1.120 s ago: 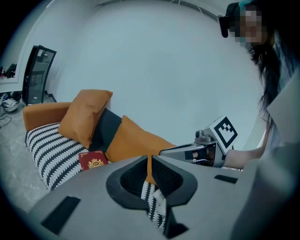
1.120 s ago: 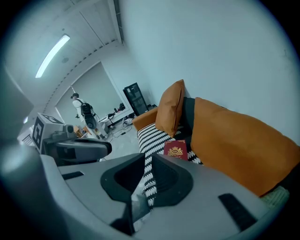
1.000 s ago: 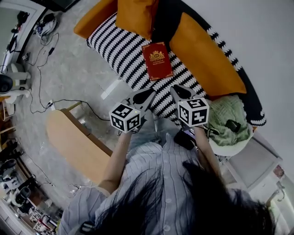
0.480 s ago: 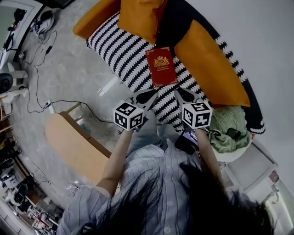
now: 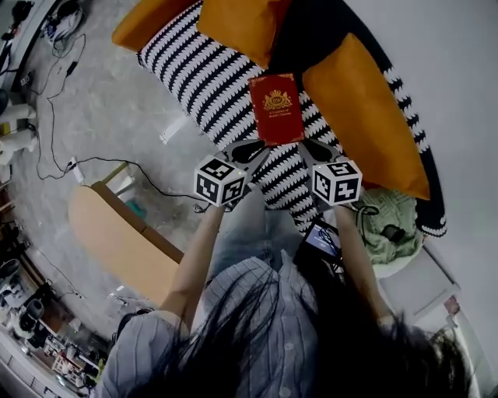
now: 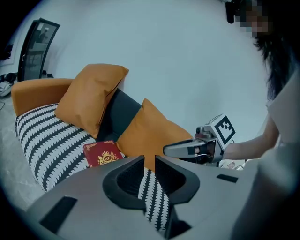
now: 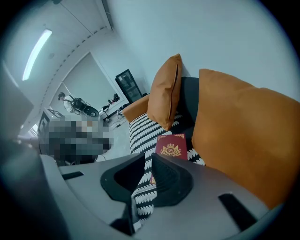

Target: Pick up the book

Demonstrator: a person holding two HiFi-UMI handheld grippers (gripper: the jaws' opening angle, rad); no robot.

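Observation:
The red book (image 5: 276, 109) with a gold crest lies flat on the black-and-white striped sofa seat (image 5: 206, 85), between the orange cushions. My left gripper (image 5: 257, 149) hovers just short of the book's near left corner. Its jaws have just been opening and stand a narrow gap apart with nothing between them. My right gripper (image 5: 309, 145) is at the near right corner, shut and empty. The left gripper view has the book (image 6: 104, 153) beyond the left gripper (image 6: 149, 159) and the right gripper (image 6: 168, 150) to the side. In the right gripper view the book (image 7: 171, 146) lies just past the right gripper (image 7: 148, 157).
Two orange cushions (image 5: 362, 109) (image 5: 241, 23) lean against the sofa back. A green knitted throw (image 5: 393, 214) lies at the right end. A phone (image 5: 323, 239) rests on the person's lap. A wooden table (image 5: 117, 241) stands to the left, with cables (image 5: 54, 140) on the floor.
Both grippers have moved forward and down toward the book's near edge. The left jaws now show a small gap.

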